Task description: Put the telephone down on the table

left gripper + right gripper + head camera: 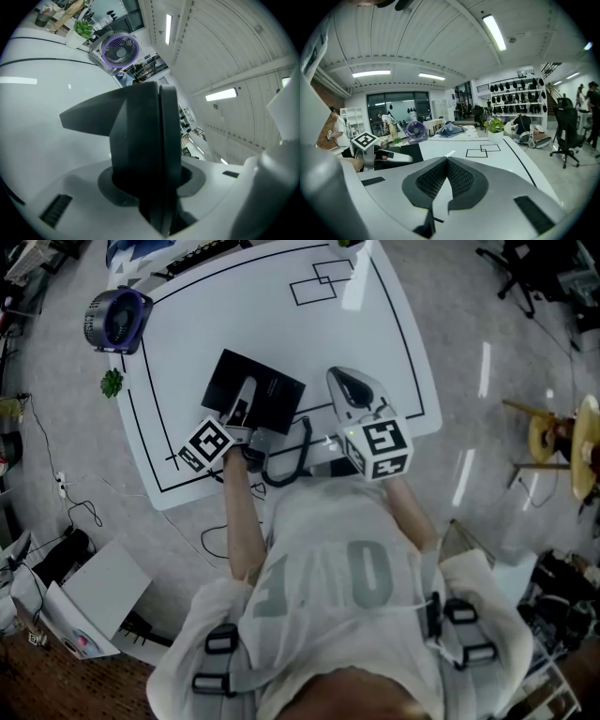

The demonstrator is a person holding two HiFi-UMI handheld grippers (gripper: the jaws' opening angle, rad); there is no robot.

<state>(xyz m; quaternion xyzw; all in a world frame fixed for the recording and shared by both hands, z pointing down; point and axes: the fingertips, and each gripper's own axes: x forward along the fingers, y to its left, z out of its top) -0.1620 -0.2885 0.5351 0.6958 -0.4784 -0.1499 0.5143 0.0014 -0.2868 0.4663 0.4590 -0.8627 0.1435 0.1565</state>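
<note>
Judging the set-down as the step in hand: my left claw (pixel 242 411) grips the black slab-shaped telephone (pixel 272 388) at the near side of the white desk (pixel 375 334); my right claw (pixel 349 385) is closed, empty. Next: seat it flat, then release.

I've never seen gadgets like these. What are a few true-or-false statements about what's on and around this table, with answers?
1. The left gripper is clamped on a black telephone. True.
2. The right gripper is holding something too. False: its jaws are together with nothing between them.
3. A purple fan sits by a corner of the table. True.
4. The table is black with white lines. False: it is white with black lines.
</note>
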